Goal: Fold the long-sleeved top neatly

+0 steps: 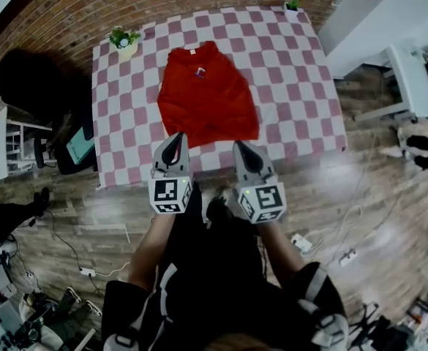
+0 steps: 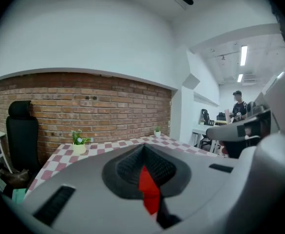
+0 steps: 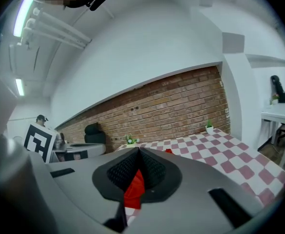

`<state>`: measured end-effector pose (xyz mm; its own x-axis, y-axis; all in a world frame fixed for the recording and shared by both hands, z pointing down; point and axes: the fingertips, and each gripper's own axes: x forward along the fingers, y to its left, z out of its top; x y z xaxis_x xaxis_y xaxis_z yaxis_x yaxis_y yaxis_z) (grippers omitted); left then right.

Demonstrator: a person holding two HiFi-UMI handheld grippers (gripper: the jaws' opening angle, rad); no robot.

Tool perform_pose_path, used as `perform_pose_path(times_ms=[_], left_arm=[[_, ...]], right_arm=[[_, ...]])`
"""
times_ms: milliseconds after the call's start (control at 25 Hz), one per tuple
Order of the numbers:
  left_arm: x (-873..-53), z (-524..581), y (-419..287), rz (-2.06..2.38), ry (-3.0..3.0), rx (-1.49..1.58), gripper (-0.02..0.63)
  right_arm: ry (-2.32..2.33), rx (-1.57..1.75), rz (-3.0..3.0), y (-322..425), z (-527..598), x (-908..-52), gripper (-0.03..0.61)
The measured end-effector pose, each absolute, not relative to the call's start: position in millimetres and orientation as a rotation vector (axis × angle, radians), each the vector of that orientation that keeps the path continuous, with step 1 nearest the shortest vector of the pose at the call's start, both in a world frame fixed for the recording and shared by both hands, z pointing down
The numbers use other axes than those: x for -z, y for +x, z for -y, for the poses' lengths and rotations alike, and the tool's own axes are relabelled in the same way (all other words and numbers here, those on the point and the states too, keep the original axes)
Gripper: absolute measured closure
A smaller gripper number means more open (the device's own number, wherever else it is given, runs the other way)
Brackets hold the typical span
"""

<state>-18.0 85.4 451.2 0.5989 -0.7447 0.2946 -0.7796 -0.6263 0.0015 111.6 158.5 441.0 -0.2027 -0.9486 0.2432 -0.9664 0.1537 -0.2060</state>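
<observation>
A red long-sleeved top (image 1: pixel 208 93) lies flat on the pink-and-white checked table (image 1: pixel 294 86), collar at the far end, no sleeves sticking out. My left gripper (image 1: pixel 177 139) is at the near left corner of its hem and my right gripper (image 1: pixel 241 146) at the near right corner. In the left gripper view the left gripper (image 2: pixel 143 150) is shut with a strip of red fabric (image 2: pixel 148 186) pinched between its pads. In the right gripper view the right gripper (image 3: pixel 138 152) is likewise shut on red fabric (image 3: pixel 134 191).
A potted plant (image 1: pixel 125 41) stands at the table's far left corner and a smaller one (image 1: pixel 293 6) at the far right. A black chair (image 1: pixel 23 79) is left of the table, a white desk (image 1: pixel 411 79) to the right. Cables (image 1: pixel 323 247) lie on the wooden floor.
</observation>
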Motion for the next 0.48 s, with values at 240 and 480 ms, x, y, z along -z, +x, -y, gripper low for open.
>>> perform_pose_path(times_ms=[240, 480], left_arm=[[-411, -97, -57, 1.372, 2.682, -0.271, 0.607], [-382, -101, -81, 1.361, 2.686, -0.189, 0.607]], right_arm=[[1.888, -0.426, 2.381, 81, -153, -419, 0.571], [1.904, -0.428, 2.375, 61, -155, -399, 0.571]])
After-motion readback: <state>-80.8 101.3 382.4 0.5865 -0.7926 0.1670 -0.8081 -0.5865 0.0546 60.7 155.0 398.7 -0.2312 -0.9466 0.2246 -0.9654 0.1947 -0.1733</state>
